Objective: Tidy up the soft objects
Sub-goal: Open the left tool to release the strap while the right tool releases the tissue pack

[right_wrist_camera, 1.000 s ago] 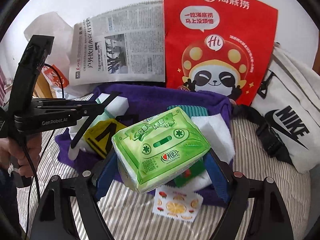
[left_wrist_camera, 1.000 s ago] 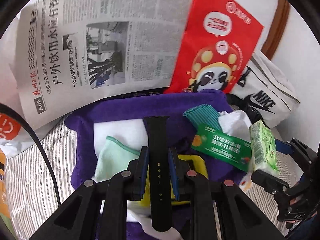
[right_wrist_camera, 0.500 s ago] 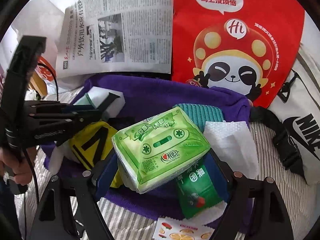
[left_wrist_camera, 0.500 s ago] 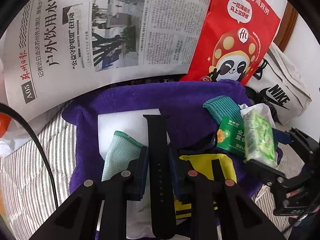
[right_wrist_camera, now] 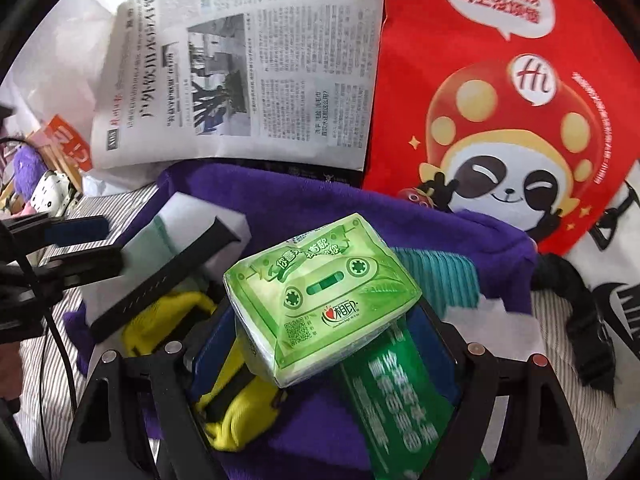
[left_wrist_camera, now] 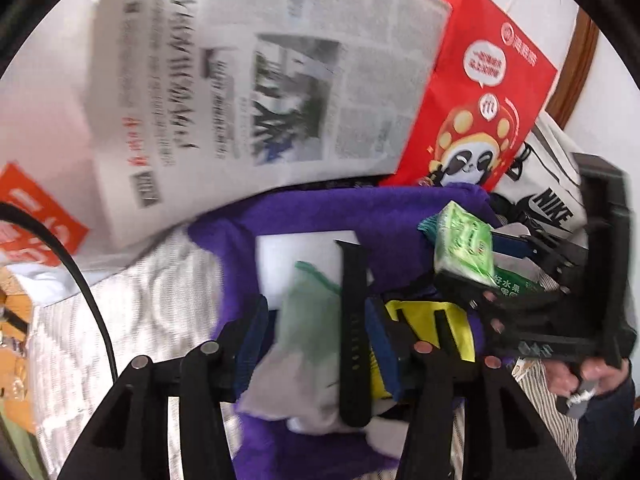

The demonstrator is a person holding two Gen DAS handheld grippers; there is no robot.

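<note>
A black watch strap (left_wrist_camera: 354,320) lies on a white foam block (left_wrist_camera: 296,252) and a mint cloth (left_wrist_camera: 308,320), on a purple towel (right_wrist_camera: 320,208). My left gripper (left_wrist_camera: 316,320) is opening around the strap. Its left pad stands well clear and the strap rests loose beside the right pad. My right gripper (right_wrist_camera: 320,340) is shut on a green tissue pack (right_wrist_camera: 320,296) and holds it above the towel, over a yellow pouch (right_wrist_camera: 240,408) and a green sachet (right_wrist_camera: 392,400). In the left wrist view the pack (left_wrist_camera: 464,244) hangs to the strap's right.
A newspaper (right_wrist_camera: 260,80) and a red panda paper bag (right_wrist_camera: 500,100) stand behind the towel. A white Nike bag (left_wrist_camera: 548,192) lies at the right. A teal knitted cloth (right_wrist_camera: 440,276) and a white tissue (right_wrist_camera: 496,320) sit on the towel. Striped sheet (left_wrist_camera: 140,320) spreads to the left.
My left gripper's jaws have spread apart and let go of the watch strap. The right gripper has carried the green pack forward over the purple towel, closer to the left gripper.
</note>
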